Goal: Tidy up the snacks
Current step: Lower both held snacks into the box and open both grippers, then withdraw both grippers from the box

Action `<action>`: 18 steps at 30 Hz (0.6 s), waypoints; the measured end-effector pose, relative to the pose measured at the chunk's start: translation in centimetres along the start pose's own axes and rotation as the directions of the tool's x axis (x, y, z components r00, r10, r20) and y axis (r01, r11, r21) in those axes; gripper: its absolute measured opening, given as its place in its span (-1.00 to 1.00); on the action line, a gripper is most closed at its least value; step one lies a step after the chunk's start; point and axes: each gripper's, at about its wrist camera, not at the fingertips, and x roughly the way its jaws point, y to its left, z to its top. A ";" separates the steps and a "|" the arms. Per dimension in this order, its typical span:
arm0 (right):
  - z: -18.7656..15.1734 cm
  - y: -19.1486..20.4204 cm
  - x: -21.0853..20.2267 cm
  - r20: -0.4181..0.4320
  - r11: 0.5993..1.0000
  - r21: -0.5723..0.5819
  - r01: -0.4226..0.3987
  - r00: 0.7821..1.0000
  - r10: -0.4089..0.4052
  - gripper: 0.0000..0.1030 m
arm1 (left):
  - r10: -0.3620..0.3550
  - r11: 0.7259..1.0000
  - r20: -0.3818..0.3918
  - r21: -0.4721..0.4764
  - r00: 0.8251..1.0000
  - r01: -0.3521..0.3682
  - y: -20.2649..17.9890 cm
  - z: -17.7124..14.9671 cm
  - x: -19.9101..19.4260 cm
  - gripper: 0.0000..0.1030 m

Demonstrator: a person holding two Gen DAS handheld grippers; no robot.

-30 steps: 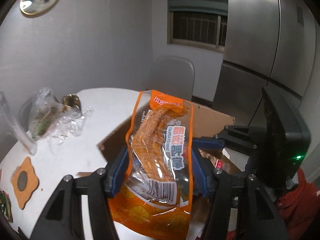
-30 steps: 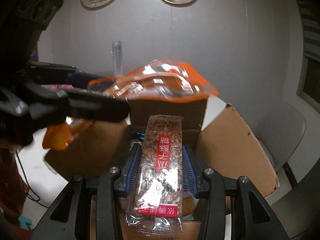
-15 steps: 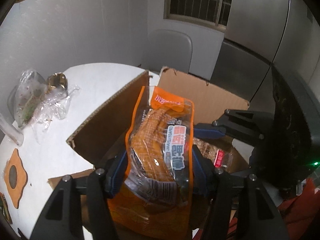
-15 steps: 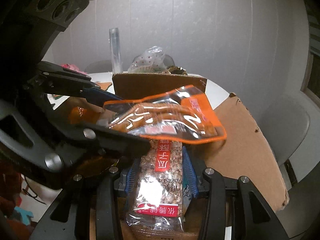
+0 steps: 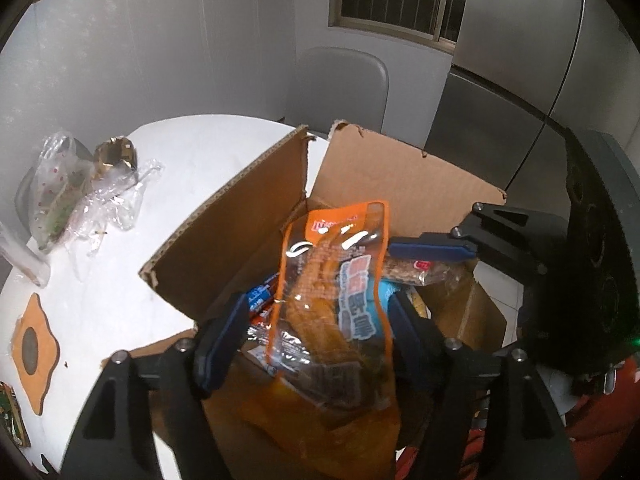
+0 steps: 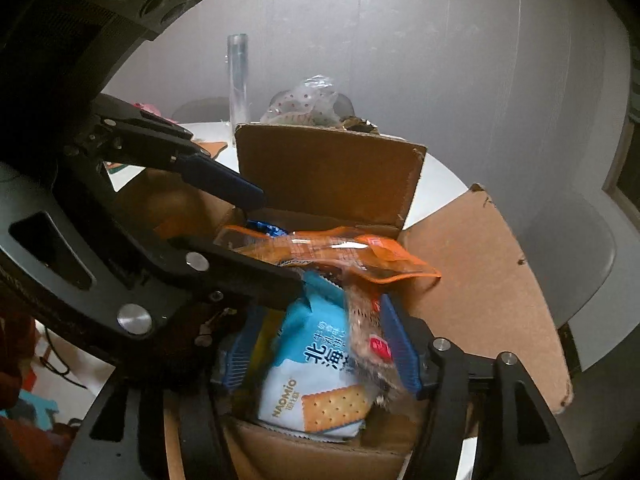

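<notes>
An open cardboard box [image 5: 256,216] stands on the white round table [image 5: 188,160]. My left gripper [image 5: 312,320] is open inside the box, jaws wide apart, and the orange snack packet [image 5: 332,300] lies loose between them. My right gripper [image 6: 320,344] is open too; the brown nut-bar packet [image 6: 368,336] leans against its right finger, over a blue cracker packet [image 6: 316,364]. The box [image 6: 328,176] and orange packet [image 6: 332,252] also show in the right wrist view, with the left gripper's blue fingers [image 6: 224,180] above them.
Crumpled clear plastic bags [image 5: 76,196] and a tall clear tube [image 6: 238,80] sit on the table beyond the box. An orange coaster [image 5: 34,348] lies at the left. A grey chair [image 5: 340,88] stands behind the table.
Both grippers moved down into the box and opened. The orange packet and the nut-bar packet were let go and now rest among the snacks inside.
</notes>
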 end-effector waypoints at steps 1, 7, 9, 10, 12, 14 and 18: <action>-0.2 0.0 -0.2 -0.002 1.000 0.001 -0.002 1.000 0.002 0.13 | 0.003 1.000 0.005 0.002 1.000 -0.003 0.0 0.0 -0.2 0.36; -0.4 0.1 -1.3 -0.009 1.000 -0.002 0.030 1.000 -0.030 0.23 | 0.007 1.000 0.063 -0.004 0.998 -0.007 -0.1 -0.4 -2.4 0.43; -0.3 0.2 -2.0 -0.004 0.999 -0.006 0.049 0.999 -0.049 0.26 | 0.019 1.000 0.105 -0.003 0.994 -0.019 -0.2 -0.7 -3.8 0.53; -0.3 0.2 -2.5 0.000 0.999 -0.007 0.054 0.999 -0.054 0.27 | 0.022 1.000 0.127 -0.003 0.992 -0.022 -0.3 -0.8 -4.6 0.56; -0.2 0.3 -3.5 0.013 0.998 -0.009 0.060 0.998 -0.060 0.27 | 0.025 1.000 0.167 -0.008 0.986 -0.024 -0.4 -1.2 -6.1 0.60; 0.0 0.5 -4.4 0.030 0.998 -0.013 0.063 0.998 -0.063 0.29 | 0.042 0.999 0.222 -0.025 0.974 -0.037 -0.3 -1.6 -7.9 0.73; 0.8 1.3 -6.8 0.103 0.999 -0.026 0.044 0.994 -0.041 0.45 | 0.121 0.992 0.321 -0.065 0.939 -0.106 -0.1 -3.4 -10.9 0.85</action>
